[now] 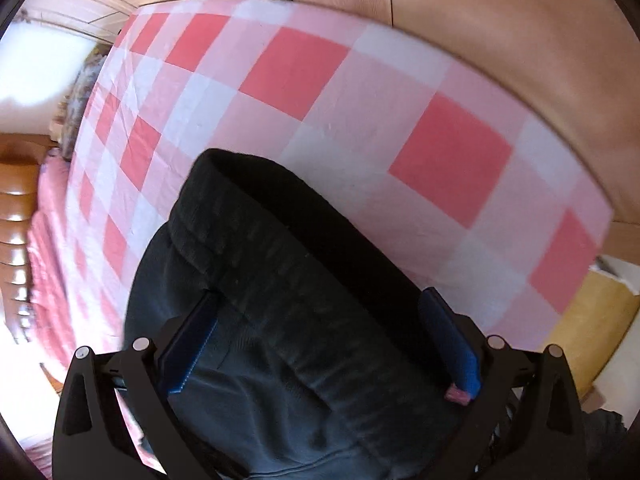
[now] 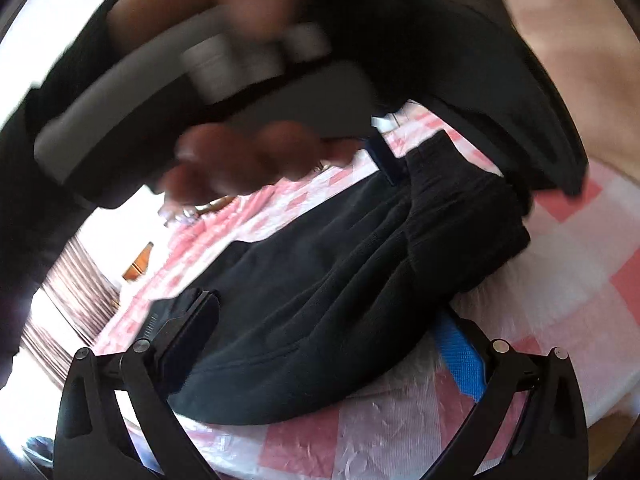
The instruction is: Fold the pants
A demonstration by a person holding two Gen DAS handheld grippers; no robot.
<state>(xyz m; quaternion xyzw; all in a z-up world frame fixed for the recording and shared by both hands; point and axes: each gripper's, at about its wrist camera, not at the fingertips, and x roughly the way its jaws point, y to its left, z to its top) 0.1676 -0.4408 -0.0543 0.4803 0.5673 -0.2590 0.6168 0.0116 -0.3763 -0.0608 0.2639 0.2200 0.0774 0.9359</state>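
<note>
Pants (image 1: pixel 280 320): dark, soft knit fabric, ribbed elastic waistband curving in a thick band; lying bunched on a bed (image 1: pixel 320 92) under a pink, red and white checked sheet, lightly creased. In the left wrist view the garment fills the space between and ahead of the fingers, waistband running diagonally forward

Left hand-held gripper (image 1: pixel 320 316): black angular frame, silver pivot bolts, blue textured pads (image 1: pixel 448 332); fingers stand wide apart with pants fabric between them; whether the pads press the cloth cannot be told. The same tool shows in the right wrist view, ahead and above, grey and black, blurred, held by a person's hand (image 2: pixel 240 156) with fingers curled under the body, its blue pad at the waistband edge

Right hand-held gripper (image 2: pixel 324 328): same black frame and bolts; left finger dark, right pad bright blue with fine mesh grain (image 2: pixel 460 356); fingers spread wide, a rounded fold of the pants lying between them, the right pad partly under the cloth edge against the sheet

Surroundings: pale wood panelling (image 1: pixel 480 20) beyond the far edge of the bed; brown padded headboard (image 1: pixel 16 200) far left of the left gripper; yellow object (image 1: pixel 592 320) at its right, unclear
</note>
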